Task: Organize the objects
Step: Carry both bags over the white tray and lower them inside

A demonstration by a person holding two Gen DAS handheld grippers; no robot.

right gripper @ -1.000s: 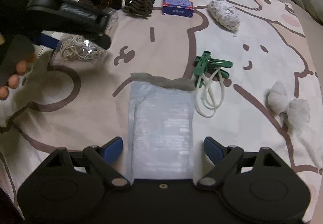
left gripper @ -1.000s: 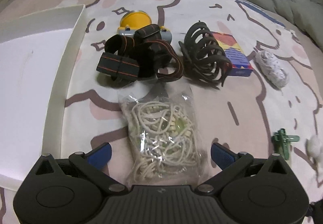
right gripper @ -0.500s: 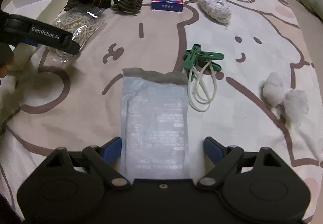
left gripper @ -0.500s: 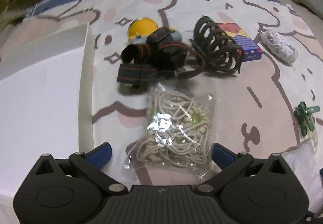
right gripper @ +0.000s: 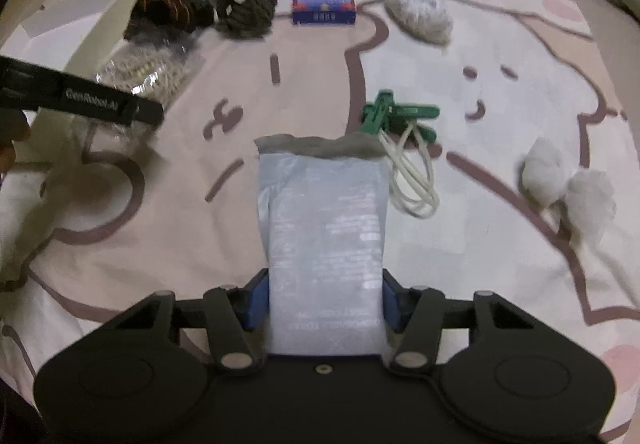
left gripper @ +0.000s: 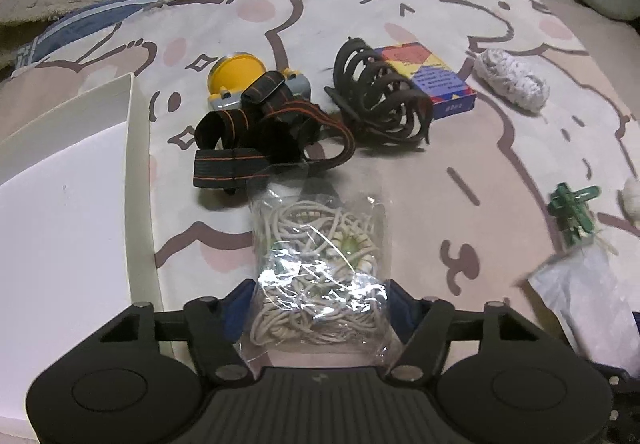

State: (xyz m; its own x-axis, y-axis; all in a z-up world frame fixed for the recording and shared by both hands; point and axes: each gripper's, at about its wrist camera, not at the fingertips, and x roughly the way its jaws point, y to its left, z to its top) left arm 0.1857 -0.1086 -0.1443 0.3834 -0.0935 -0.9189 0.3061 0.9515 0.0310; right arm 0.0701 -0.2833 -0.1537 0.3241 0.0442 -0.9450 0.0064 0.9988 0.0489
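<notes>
closing on the bed (left gripper: 520, 148), the left gripper (left gripper: 318, 308) had its jaws squeezing in on a clear bag (left gripper: 320, 264) of cords beside the white box (left gripper: 138, 180). the right gripper (right gripper: 324, 302) jaws, about half open and closing, pressed both edges of the pale packet (right gripper: 324, 236).

Left tongs (left gripper: 320, 308) matte black with silver pivot screws, blue fingers (left gripper: 236, 304), right tongs (right gripper: 324, 304) alike, white lettering

Left tool (left gripper: 318, 310) closing around cord bag (left gripper: 318, 276), right tool (right gripper: 324, 302) closing around pale pouch (right gripper: 326, 244)
</notes>
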